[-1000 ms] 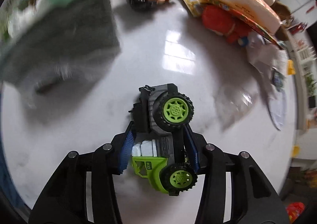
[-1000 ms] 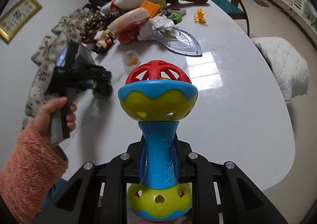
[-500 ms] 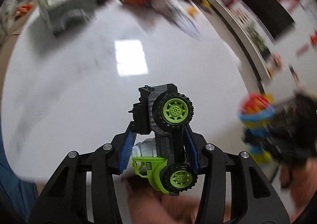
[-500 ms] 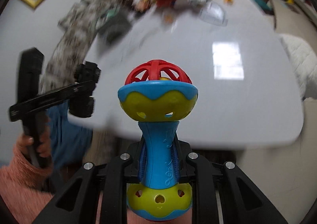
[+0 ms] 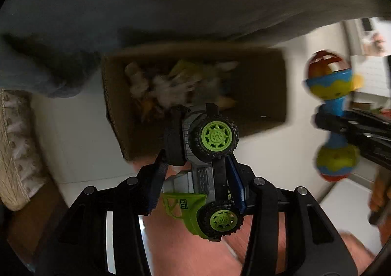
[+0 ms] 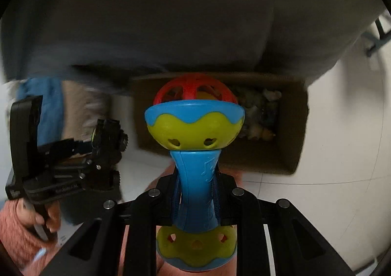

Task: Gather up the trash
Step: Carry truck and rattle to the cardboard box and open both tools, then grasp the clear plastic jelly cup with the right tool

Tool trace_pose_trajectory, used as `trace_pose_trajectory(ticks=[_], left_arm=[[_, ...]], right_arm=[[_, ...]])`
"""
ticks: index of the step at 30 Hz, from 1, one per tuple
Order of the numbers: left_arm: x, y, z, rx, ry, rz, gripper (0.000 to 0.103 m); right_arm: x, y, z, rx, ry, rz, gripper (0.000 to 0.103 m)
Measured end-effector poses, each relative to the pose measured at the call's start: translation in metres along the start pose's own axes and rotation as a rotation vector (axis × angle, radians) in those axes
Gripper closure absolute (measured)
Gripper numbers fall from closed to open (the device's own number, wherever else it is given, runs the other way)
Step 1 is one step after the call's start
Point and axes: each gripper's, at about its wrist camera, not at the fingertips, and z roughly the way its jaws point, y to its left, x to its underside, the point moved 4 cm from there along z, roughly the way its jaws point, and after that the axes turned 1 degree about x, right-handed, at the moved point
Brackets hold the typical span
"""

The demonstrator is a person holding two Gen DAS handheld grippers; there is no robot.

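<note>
Inside the cardboard box (image 5: 259, 95), blurred, unidentifiable trash (image 5: 171, 85) under table shadow.

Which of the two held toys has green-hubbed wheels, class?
The toy truck, clamped sideways in the left gripper. It has black tyres with lime hubs. The rattle in the right gripper has none, only a blue stem with rounded ends.

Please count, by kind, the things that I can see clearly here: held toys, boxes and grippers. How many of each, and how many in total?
Toy trucks: 1, the green monster truck
Baby rattles: 1, the rattle
Cardboard boxes: 1, the box, its contents too blurred to count
Grippers: 2, left gripper, right gripper
Total: 5
</note>
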Motion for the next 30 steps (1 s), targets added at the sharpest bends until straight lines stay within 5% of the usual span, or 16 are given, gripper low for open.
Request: trace_pose_trajectory(ticks=[2, 5, 11, 15, 19, 25, 30], left_arm=[[-0.014, 0.015, 0.039, -0.034, 0.053, -0.042, 0.05], [-0.026, 0.033, 0.077, -0.018, 0.135, -0.147, 0.036], [0.007, 0.029, 0.038, -0.004, 0.088, -0.123, 0.033], [0.033, 0.0, -0.058, 0.039, -0.087, -0.05, 0.031], [0.053, -0.018, -0.17, 0.029, -0.355, -0.014, 0.013], [0.043, -0.023, -0.276, 0.029, -0.512, 0.018, 0.012], [0.012, -0.024, -0.321, 0.061, -0.557, 0.069, 0.012]], right_arm=[[-0.014, -0.017, 0.038, 0.066, -0.001, 0.011, 0.079], [-0.027, -0.034, 0.062, 0.149, 0.011, 0.037, 0.026], [-0.02, -0.025, 0.002, 0.094, -0.055, -0.011, 0.028], [-0.01, 0.021, -0.102, -0.051, -0.161, -0.178, 0.028], [-0.026, 0.075, -0.209, -0.245, -0.301, -0.308, 0.027], [-0.135, 0.116, -0.319, -0.171, -0.632, -0.268, 0.019], [-0.262, 0.139, -0.326, -0.056, -0.683, -0.139, 0.02]])
